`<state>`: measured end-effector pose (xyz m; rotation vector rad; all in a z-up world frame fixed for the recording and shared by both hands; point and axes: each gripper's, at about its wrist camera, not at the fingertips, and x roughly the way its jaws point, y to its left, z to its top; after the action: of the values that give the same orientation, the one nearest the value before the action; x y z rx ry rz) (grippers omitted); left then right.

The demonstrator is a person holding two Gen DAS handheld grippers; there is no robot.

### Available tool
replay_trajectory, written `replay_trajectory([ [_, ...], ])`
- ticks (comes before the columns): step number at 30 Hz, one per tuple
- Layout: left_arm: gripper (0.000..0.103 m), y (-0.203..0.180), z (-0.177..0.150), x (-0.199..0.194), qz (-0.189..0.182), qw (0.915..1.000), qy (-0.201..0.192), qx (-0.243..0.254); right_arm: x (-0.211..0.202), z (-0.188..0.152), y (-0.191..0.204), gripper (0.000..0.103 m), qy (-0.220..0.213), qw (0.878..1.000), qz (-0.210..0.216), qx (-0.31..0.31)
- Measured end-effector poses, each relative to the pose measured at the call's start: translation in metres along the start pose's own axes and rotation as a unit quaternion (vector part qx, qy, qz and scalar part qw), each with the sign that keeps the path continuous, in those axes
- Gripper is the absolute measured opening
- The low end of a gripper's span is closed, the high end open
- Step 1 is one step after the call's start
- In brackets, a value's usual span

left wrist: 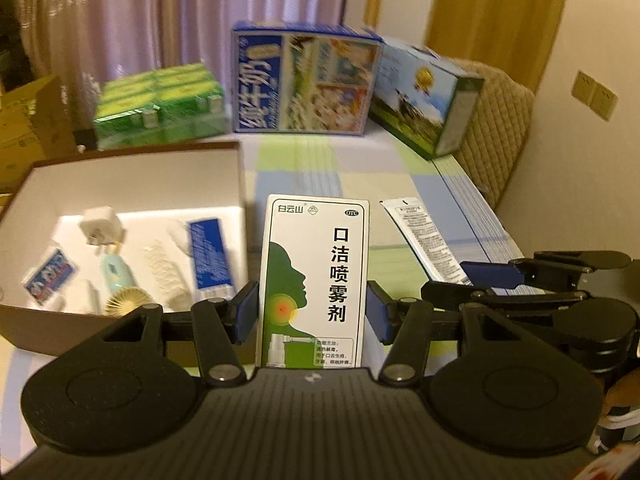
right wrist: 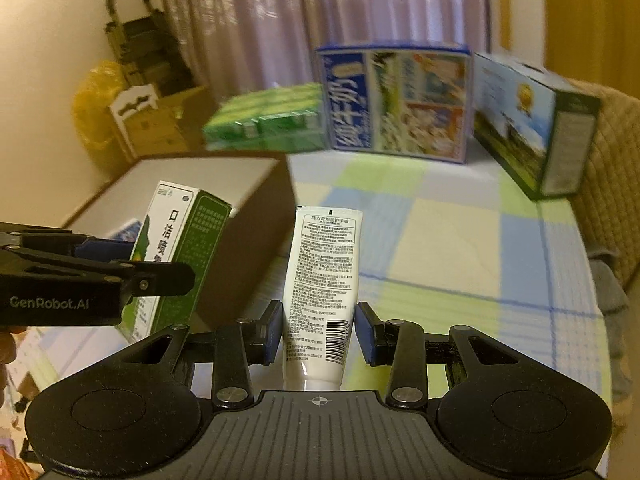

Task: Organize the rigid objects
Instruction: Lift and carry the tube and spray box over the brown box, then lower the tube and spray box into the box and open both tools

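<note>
White spray box [left wrist: 314, 280] sits clamped between left gripper [left wrist: 314, 314] jaws; right gripper [right wrist: 318, 330] jaws pinch tube [right wrist: 322, 292]

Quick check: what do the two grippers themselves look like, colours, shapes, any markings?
Both are matte black, with round pivot discs, slotted link arms and a ribbed grey base. The left gripper and right gripper have blue fingers. White "GenRobot.AI" lettering marks the left's side.

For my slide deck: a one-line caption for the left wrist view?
Left tongs gripping a white-and-green cardboard spray box beside an open brown storage box.
</note>
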<state>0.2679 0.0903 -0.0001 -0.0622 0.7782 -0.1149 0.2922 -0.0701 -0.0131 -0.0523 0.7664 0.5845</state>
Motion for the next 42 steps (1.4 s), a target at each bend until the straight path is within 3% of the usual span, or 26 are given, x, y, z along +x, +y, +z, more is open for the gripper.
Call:
replay_trajectory([
  [10, 0.052, 0.073, 0.020, -0.027, 0.053, 0.9974, -0.035, -0.033, 0.034, 0.050, 0.073, 0.036, -0.020, 0.997, 0.070, -0.032],
  [20, 0.052, 0.157, 0.045, -0.022, 0.087, 0.9941, -0.036, -0.053, 0.103, 0.092, 0.130, 0.036, -0.004, 0.995, 0.098, -0.028],
  [29, 0.052, 0.219, 0.059, 0.020, 0.098, 0.9938, 0.005, -0.051, 0.164, 0.105, 0.153, 0.036, 0.028, 0.997, 0.075, 0.002],
  [42, 0.052, 0.260, 0.059, 0.084, 0.088, 0.9927, 0.068, -0.045, 0.216, 0.109, 0.156, 0.036, 0.065, 0.997, 0.037, 0.034],
])
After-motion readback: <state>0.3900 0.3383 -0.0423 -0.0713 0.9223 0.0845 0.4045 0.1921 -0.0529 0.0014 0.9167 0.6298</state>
